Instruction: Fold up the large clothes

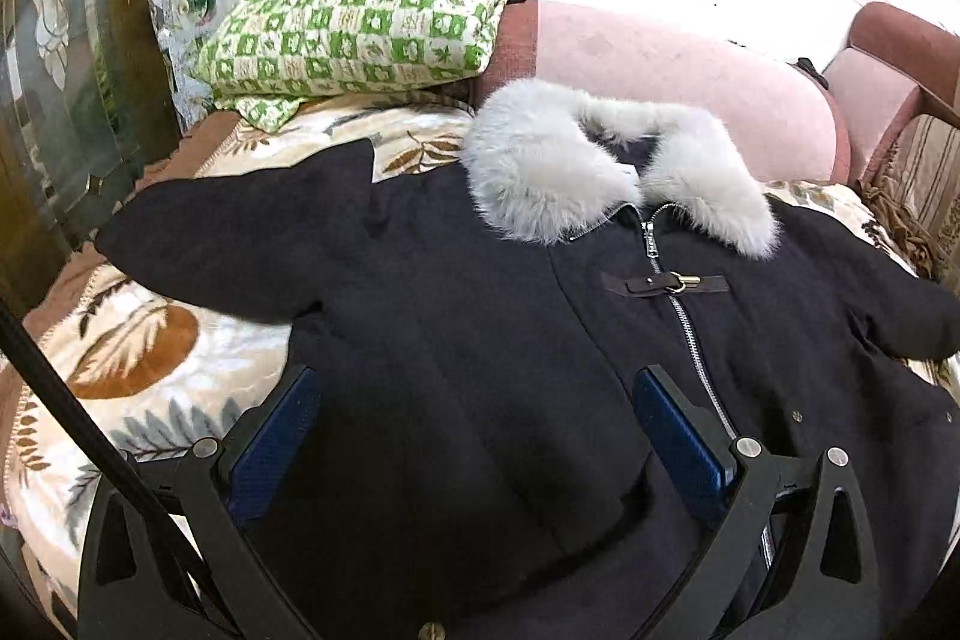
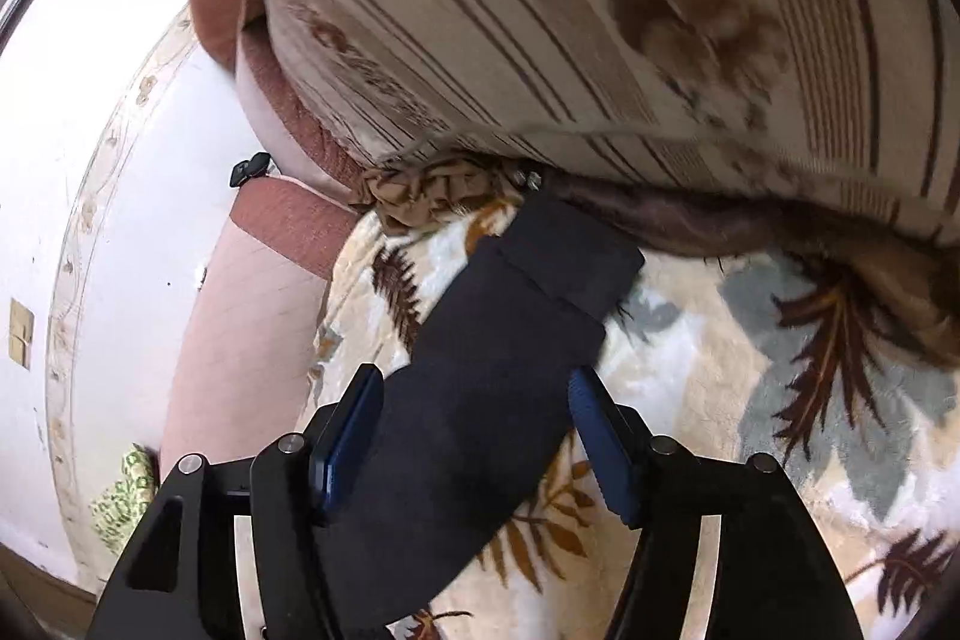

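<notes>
A dark navy coat (image 1: 468, 292) with a grey fur collar (image 1: 540, 166) and a silver zipper lies front up, spread flat on a leaf-patterned blanket (image 1: 156, 340). My left gripper (image 1: 477, 424) is open and hovers over the coat's lower front, left of the zipper. In the right wrist view, the coat's sleeve (image 2: 510, 340) lies stretched out on the blanket (image 2: 720, 370), its cuff toward a striped cushion. My right gripper (image 2: 477, 430) is open, its blue pads on either side of the sleeve.
A folded green checked blanket (image 1: 360, 16) lies at the back left on a pink sofa back (image 1: 660, 58). A striped cushion (image 2: 600, 10) stands beyond the sleeve cuff. A dark wooden cabinet with glass (image 1: 66, 70) is at the far left.
</notes>
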Available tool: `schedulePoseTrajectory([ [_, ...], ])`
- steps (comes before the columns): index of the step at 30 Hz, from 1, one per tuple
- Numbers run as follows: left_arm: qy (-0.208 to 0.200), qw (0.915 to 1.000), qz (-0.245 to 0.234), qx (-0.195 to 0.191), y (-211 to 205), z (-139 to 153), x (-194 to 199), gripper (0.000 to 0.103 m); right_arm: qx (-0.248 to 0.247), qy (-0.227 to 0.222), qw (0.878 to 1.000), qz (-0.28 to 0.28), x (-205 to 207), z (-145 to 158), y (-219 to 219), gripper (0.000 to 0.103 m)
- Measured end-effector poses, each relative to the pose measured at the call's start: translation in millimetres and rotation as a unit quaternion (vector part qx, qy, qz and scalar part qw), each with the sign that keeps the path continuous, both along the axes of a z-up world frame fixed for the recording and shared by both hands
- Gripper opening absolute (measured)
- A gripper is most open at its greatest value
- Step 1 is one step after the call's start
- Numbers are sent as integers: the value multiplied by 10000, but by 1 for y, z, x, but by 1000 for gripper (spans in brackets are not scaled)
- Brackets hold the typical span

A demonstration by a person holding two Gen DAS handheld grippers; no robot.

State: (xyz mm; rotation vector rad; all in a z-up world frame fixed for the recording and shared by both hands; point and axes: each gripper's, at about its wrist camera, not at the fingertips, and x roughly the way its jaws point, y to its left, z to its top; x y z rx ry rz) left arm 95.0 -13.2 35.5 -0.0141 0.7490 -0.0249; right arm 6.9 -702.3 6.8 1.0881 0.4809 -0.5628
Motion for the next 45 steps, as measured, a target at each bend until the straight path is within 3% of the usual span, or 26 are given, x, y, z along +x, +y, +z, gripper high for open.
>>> schedulePoseTrajectory([
  [9,143,9999,7,-52,2,-21,15,103,347,308,9989,-116,27,-60,-22,69],
  [10,158,9999,9,-61,3,-22,15,103,332,318,9989,-92,34,-60,-24,57],
  [12,174,9998,19,-106,5,-23,16,103,340,371,9987,124,49,-60,-25,22],
  [15,97,9997,45,-198,12,-21,16,103,-222,687,9969,301,64,-33,-13,11],
  [17,47,9995,108,-280,19,-19,15,103,-914,945,9898,542,76,3,11,11],
  [21,46,9979,373,-536,44,-15,15,103,-1727,948,9749,1040,96,65,66,10],
  [24,-95,9955,651,-680,67,-9,13,103,-2113,723,9599,1696,117,109,129,10],
  [26,-191,9933,871,-740,82,-4,13,103,-2467,603,9408,2244,136,134,189,10],
  [32,-204,9848,1264,-1174,121,2,16,103,-2636,250,8960,3565,182,147,342,10],
  [39,-112,9797,1501,-1322,150,6,21,103,-2665,642,8172,5070,231,62,530,9],
  [42,-131,9763,1675,-1365,163,7,23,103,-2622,913,7937,5412,240,18,577,9],
  [45,-191,9723,1846,-1424,176,10,23,103,-2599,1116,7797,5586,247,-16,602,9],
])
